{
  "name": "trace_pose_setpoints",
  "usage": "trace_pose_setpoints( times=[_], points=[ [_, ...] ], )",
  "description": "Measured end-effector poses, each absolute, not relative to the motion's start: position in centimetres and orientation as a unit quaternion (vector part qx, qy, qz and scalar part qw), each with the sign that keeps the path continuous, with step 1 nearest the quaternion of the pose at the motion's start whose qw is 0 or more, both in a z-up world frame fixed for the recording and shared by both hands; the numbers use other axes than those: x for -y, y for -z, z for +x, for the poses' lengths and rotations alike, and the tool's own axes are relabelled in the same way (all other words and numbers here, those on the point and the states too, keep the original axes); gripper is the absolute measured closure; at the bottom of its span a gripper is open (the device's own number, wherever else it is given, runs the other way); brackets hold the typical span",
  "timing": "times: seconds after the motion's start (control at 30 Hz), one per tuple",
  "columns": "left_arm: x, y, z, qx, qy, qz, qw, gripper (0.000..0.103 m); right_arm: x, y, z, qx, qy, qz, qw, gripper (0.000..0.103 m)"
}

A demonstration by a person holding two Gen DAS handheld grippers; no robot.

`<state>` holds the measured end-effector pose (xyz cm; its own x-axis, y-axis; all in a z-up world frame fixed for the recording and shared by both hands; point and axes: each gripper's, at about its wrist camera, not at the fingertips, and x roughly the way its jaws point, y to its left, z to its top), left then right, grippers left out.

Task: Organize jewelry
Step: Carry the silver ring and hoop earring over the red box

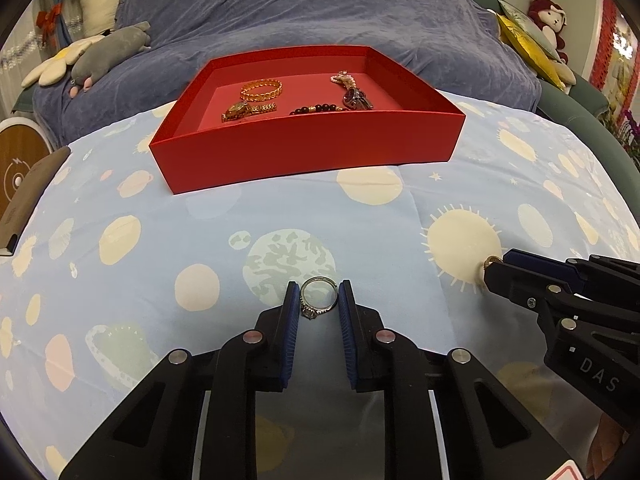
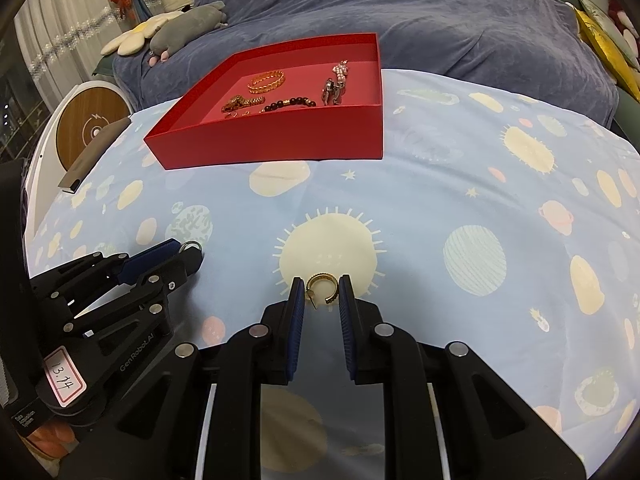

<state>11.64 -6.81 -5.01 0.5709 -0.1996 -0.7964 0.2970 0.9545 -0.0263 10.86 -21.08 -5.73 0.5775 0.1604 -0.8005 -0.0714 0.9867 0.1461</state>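
Observation:
My left gripper (image 1: 319, 292) rests low over the planet-print cloth, and its blue pads touch both sides of a thin silver ring (image 1: 318, 298) with a small stone. My right gripper (image 2: 322, 286) holds an open gold ring (image 2: 322, 289) between its pads over the sun print. Each gripper also shows in the other's view: the right gripper (image 1: 494, 264) at the right, the left gripper (image 2: 188, 250) at the left. Beyond them stands a red tray (image 1: 308, 152) holding a gold bangle (image 1: 262, 90), a gold watch (image 1: 240, 111), a dark bead bracelet (image 1: 316, 109) and a pearl strand with a dark watch (image 1: 354, 96).
A brown notebook (image 1: 24, 200) lies at the cloth's left edge, beside a round wooden-faced device (image 2: 90, 128). Behind the tray is a sofa under a blue blanket (image 1: 320, 12) with plush toys (image 1: 108, 48) and yellow cushions (image 1: 528, 36).

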Motion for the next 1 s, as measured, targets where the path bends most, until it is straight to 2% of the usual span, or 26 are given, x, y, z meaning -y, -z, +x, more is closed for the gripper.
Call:
trace_pose_setpoints(
  times=[0.27, 1.0],
  points=[
    [5.7, 4.5, 11.7, -0.456, 0.160, 0.009, 0.876, 0.086, 21.2, 5.6, 11.0, -0.454, -0.066, 0.051, 0.887, 0.086],
    [4.7, 2.3, 11.4, -0.436, 0.146, 0.010, 0.888, 0.086, 20.4, 4.7, 10.5, -0.444, -0.078, 0.043, 0.892, 0.086]
  ],
)
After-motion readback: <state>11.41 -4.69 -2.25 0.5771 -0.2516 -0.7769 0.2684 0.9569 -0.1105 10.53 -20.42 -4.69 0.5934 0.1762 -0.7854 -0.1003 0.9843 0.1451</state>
